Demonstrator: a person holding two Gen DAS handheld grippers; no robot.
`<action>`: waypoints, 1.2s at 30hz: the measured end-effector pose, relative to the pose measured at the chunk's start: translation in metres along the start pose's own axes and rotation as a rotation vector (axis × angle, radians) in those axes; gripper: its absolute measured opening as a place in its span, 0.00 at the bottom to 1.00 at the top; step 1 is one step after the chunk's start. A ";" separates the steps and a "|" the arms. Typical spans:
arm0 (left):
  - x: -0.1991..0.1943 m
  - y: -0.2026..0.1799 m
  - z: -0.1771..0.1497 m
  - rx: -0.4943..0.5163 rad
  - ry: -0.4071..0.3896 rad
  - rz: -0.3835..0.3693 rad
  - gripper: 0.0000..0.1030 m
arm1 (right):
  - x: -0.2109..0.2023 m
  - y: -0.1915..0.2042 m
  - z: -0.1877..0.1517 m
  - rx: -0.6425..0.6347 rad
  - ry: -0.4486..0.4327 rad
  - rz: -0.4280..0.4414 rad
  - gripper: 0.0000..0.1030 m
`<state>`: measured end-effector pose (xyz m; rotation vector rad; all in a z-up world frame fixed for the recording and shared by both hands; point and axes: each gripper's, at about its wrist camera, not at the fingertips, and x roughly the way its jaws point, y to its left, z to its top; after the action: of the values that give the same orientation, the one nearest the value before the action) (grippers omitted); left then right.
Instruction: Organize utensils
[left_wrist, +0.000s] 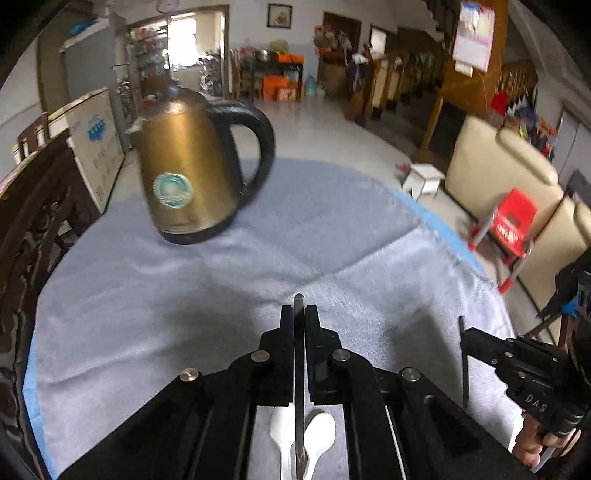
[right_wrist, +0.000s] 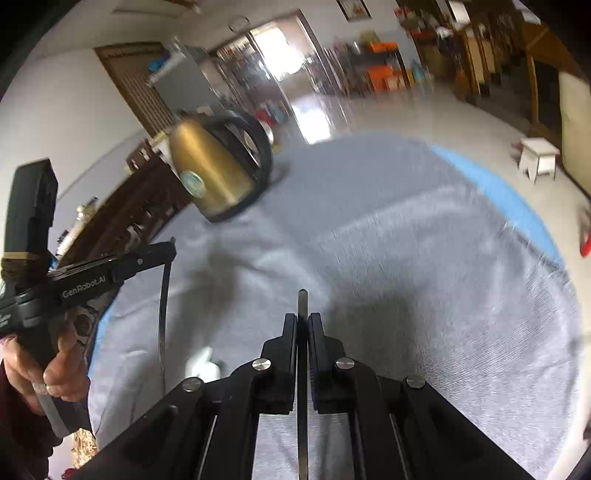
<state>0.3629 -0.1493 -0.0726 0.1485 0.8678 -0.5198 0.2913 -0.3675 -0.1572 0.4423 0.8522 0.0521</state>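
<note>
- Left wrist view: left hand-held gripper (left_wrist: 299, 317) has its jaws pressed together on a thin metal utensil (left_wrist: 299, 373), held edge-on, its tip poking out just past the fingertips (left_wrist: 286, 321).
- The utensil's lower end runs down between the gripper's arms to the bottom of the picture; which kind of utensil it is cannot be told.
- Two white plastic spoons (left_wrist: 321, 432) lie on the surface under the gripper, at the near edge, side by side and partly hidden by the metal utensil.
- A grey cloth (left_wrist: 155, 295) covers the round surface (left_wrist: 436, 218), whose blue rim shows at the far right edge.
- A brass-coloured kettle (left_wrist: 184, 166) with a black handle stands near the far left edge, blurred.
- Right hand-held gripper (left_wrist: 461, 336) comes in from the right edge, clamped on a dark thin utensil (left_wrist: 464, 369) that hangs down; fingers of a hand (left_wrist: 535, 443) grip its handle.
- Right wrist view: right hand-held gripper (right_wrist: 303, 321) is closed on a thin metal utensil (right_wrist: 303, 387), seen edge-on, with the tip above the fingertips.
- Left hand-held gripper (right_wrist: 171, 247) enters from the left, clamped on a slim utensil (right_wrist: 164, 306) that dangles over the cloth; a hand (right_wrist: 48, 369) holds its grip.
- Something white, blurred (right_wrist: 203, 363), lies on the cloth (right_wrist: 424, 277) near the left edge.
- Kettle (right_wrist: 218, 173) stands at the far left edge.
</note>
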 end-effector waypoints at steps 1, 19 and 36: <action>-0.009 0.005 -0.002 -0.013 -0.011 -0.005 0.05 | -0.010 0.004 -0.001 -0.007 -0.024 0.009 0.06; -0.166 0.048 -0.088 -0.160 -0.296 0.037 0.05 | -0.142 0.062 -0.049 -0.061 -0.325 -0.010 0.06; -0.264 0.038 -0.170 -0.250 -0.469 0.031 0.05 | -0.227 0.105 -0.083 -0.143 -0.480 -0.033 0.06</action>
<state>0.1241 0.0385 0.0146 -0.1842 0.4639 -0.3896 0.0930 -0.2920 -0.0004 0.2878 0.3802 -0.0236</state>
